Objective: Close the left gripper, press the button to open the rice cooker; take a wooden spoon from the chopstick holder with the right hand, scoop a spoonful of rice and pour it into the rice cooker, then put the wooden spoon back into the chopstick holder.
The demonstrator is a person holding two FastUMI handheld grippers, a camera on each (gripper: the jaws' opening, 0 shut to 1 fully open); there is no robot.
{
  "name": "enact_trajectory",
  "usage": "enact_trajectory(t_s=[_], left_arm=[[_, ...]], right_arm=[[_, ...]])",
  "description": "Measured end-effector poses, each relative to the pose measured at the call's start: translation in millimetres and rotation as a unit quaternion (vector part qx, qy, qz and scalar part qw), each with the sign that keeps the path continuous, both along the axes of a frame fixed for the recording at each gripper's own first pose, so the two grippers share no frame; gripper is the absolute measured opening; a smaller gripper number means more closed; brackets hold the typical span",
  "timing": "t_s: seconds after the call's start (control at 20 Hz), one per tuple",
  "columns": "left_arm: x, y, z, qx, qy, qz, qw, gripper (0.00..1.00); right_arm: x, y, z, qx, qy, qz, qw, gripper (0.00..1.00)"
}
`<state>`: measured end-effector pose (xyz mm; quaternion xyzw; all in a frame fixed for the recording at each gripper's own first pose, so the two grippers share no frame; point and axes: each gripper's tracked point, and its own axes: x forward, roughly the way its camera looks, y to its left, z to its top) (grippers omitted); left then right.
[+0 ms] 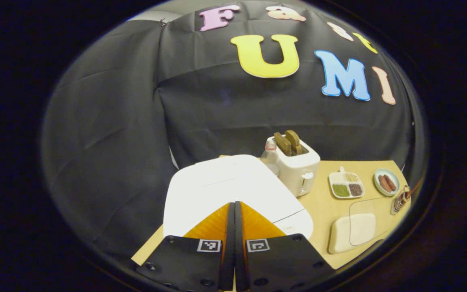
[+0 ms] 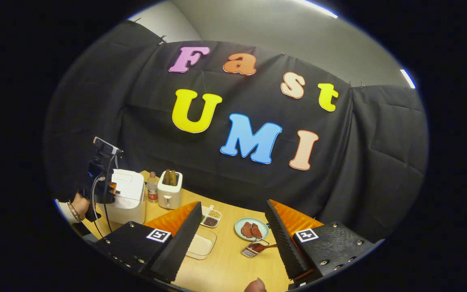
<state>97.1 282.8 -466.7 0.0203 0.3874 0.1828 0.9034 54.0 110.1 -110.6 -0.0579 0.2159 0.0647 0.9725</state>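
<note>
My left gripper (image 1: 234, 207) is shut, its fingers pressed together just above the front of the closed white rice cooker (image 1: 225, 182). The right gripper view shows that gripper (image 2: 113, 188) at the cooker's (image 2: 128, 194) left side, held by a hand (image 2: 78, 207). My right gripper (image 2: 233, 205) is open and empty, hovering over the table's near side. A metal chopstick holder (image 2: 253, 249) lies between its fingers farther off, with the wooden spoon's handle (image 2: 273, 245) sticking out. A clear container of rice (image 2: 201, 244) sits left of the holder and shows as well in the left gripper view (image 1: 353, 231).
A white toaster (image 1: 298, 168) and a small bottle (image 1: 271, 157) stand behind the cooker. A divided dish of grains (image 1: 346, 185) and a plate of sausages (image 1: 386, 182) lie on the wooden table (image 1: 322, 202), near the chopstick holder (image 1: 399, 199). Black cloth walls the booth.
</note>
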Motion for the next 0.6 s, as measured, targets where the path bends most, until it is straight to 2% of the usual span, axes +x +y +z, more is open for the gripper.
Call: enact_trajectory(t_s=[0.2,0.4,0.5,0.6], left_arm=[[-9.5,-0.7,-24.3,0.003,0.032,0.01,0.999,0.09],[-4.7,1.0,-14.8,0.026,0.033,-0.007,0.999,0.09],[11.6,7.3,22.3,0.058,-0.032,-0.008,0.998,0.1],[23.1,13.3,59.3,0.101,-0.078,-0.019,0.992,0.09]], right_arm=[[4.8,3.5,-1.9,0.001,-0.001,0.004,1.0,0.95],[2.8,8.1,-7.6,0.002,0.002,0.01,1.0,0.96],[1.4,8.8,-8.5,0.002,0.003,0.011,1.0,0.96],[1.4,9.3,-8.5,0.004,0.001,0.012,1.0,0.96]])
